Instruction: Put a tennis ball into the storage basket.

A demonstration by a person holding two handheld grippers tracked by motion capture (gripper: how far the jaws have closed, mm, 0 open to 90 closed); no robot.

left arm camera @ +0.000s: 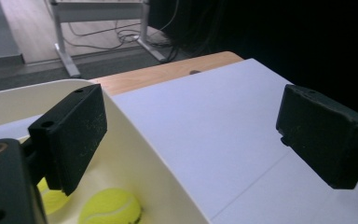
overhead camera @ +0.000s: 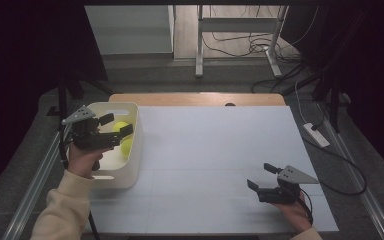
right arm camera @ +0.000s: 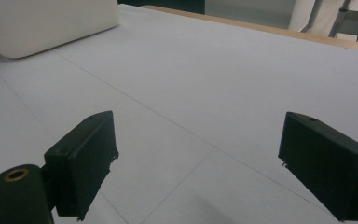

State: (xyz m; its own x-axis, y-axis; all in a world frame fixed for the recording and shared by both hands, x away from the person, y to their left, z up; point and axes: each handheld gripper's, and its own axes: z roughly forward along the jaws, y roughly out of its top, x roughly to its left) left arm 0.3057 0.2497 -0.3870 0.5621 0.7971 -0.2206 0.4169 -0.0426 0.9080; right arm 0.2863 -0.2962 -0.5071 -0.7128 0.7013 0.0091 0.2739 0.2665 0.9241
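Observation:
A white bin (overhead camera: 136, 150) stands at the left edge of the white sheet (overhead camera: 215, 145). Two yellow tennis balls lie inside it, one (overhead camera: 120, 126) farther back and one (overhead camera: 127, 146) nearer. My left gripper (overhead camera: 117, 125) hovers over the bin, open, with nothing between its jaws. In the left gripper view its jaws (left arm camera: 191, 135) straddle the bin wall (left arm camera: 140, 158), and one tennis ball (left arm camera: 109, 206) lies below beside the second ball (left arm camera: 51, 199). My right gripper (overhead camera: 261, 175) rests low over the sheet at the front right, open and empty (right arm camera: 196, 158). Beyond it stands the bin (right arm camera: 42, 23).
The wooden table edge (overhead camera: 195, 98) shows behind the sheet. On the floor beyond are a metal desk frame (overhead camera: 200, 45) and loose cables (overhead camera: 260, 47). A white power strip (overhead camera: 316, 134) lies off the table's right side. Black drapes flank both sides.

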